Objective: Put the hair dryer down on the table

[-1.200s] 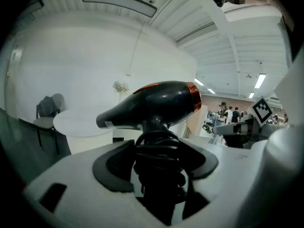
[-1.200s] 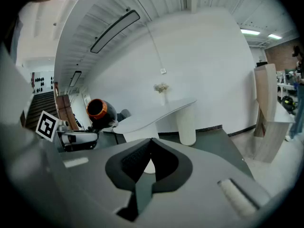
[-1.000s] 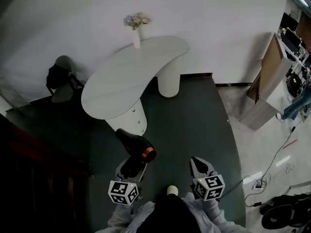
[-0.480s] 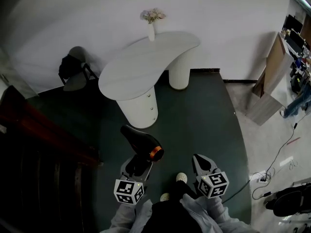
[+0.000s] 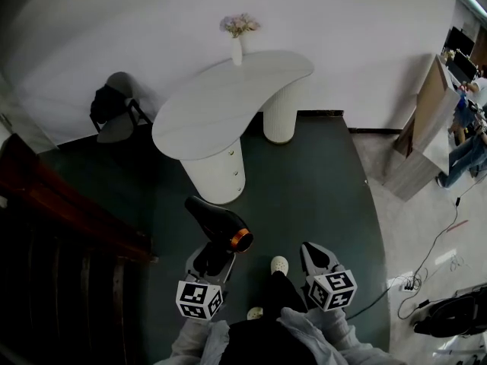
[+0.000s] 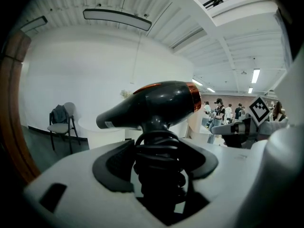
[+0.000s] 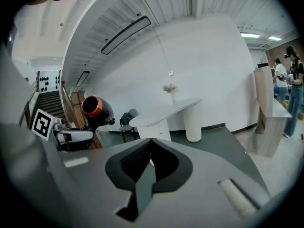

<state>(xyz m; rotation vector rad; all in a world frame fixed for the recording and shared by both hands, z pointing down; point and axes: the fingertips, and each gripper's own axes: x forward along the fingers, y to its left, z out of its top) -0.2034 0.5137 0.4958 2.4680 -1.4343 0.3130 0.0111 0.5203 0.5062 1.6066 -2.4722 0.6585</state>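
L gripper (image 5: 212, 258) is clamped on the hair dryer (image 5: 218, 220): pads either side of the handle, w/ the black cord (image 6: 159, 167) wound round that handle. Dryer's up in the air over the dark green floor (image 5: 319, 181), body above the jaws, nozzle pointing away from me, copper-ringed back end nearest me. Not on the table (image 5: 228, 101) yet. That white curved top is ahead, well apart from the dryer. White vase (image 5: 237, 42) w/ flowers stands at its far edge, and a chair (image 5: 114, 116) is off to the table's left. R gripper (image 5: 315, 257) sits beside the L one, fingers together, nothing btw them.
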